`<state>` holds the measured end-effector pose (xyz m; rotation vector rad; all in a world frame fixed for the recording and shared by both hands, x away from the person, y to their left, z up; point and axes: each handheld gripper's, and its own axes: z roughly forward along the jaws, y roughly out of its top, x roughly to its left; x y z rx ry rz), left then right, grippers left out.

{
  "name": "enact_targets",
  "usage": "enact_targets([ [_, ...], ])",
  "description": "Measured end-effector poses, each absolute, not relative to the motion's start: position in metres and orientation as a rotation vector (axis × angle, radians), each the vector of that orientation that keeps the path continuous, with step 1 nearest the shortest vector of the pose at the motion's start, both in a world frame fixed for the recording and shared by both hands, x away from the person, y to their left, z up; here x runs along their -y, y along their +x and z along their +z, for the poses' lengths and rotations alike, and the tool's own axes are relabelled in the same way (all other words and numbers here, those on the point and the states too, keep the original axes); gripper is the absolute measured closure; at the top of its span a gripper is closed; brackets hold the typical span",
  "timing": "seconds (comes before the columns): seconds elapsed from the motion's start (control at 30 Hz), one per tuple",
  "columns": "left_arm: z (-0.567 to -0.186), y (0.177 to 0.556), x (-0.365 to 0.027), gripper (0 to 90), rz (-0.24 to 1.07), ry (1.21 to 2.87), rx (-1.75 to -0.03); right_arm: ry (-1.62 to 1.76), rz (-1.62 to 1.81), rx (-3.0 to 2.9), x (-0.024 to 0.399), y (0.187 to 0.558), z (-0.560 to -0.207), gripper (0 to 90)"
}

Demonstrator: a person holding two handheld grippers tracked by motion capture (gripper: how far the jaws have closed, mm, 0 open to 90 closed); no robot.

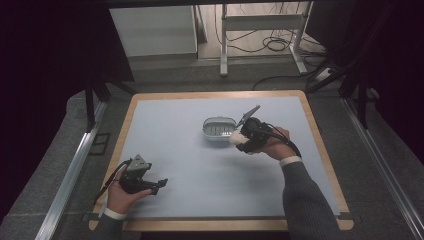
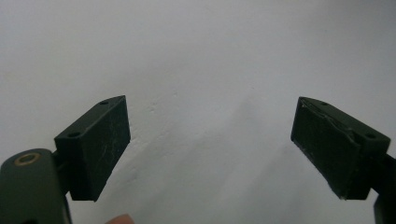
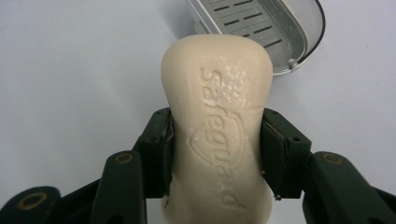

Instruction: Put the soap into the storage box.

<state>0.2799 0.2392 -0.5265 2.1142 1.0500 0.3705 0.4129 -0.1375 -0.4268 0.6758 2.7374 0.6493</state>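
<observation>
Centrally, the right gripper (image 3: 215, 154) clamps a cream bar of soap (image 3: 217, 116) between its two black jaws, one pad pressed against each long side of the bar. The embossed word "Safeguard" runs along the bar's upper face, and the bar's rounded far end projects well beyond the jaw tips. Just past that far end lies a grey soap dish (image 3: 306, 44) with a slotted drain insert; the soap's tip overlaps the dish's near rim in the right gripper view, though whether it touches cannot be told. From the high view, the right gripper (image 1: 239, 138) sits beside the soap dish (image 1: 214, 136), with the pale soap (image 1: 235, 138) at the dish's near right edge, over the light blue mat (image 1: 200, 175) of a wood-edged table (image 1: 120, 145). The left gripper (image 1: 160, 184), well apart from the soap and dish, rests low over the mat. Its jaws stand wide apart in the left gripper view (image 2: 210, 149), with nothing but bare mat between them.
</observation>
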Motion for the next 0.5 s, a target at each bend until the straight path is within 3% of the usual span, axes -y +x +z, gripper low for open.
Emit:
enact_targets([
  [0.5, -0.526, 0.28, -0.239, 12.2, 0.364, 2.114, -1.047, 0.68, 0.643, -2.729, 0.132, 0.426, -0.422, 49.3],
])
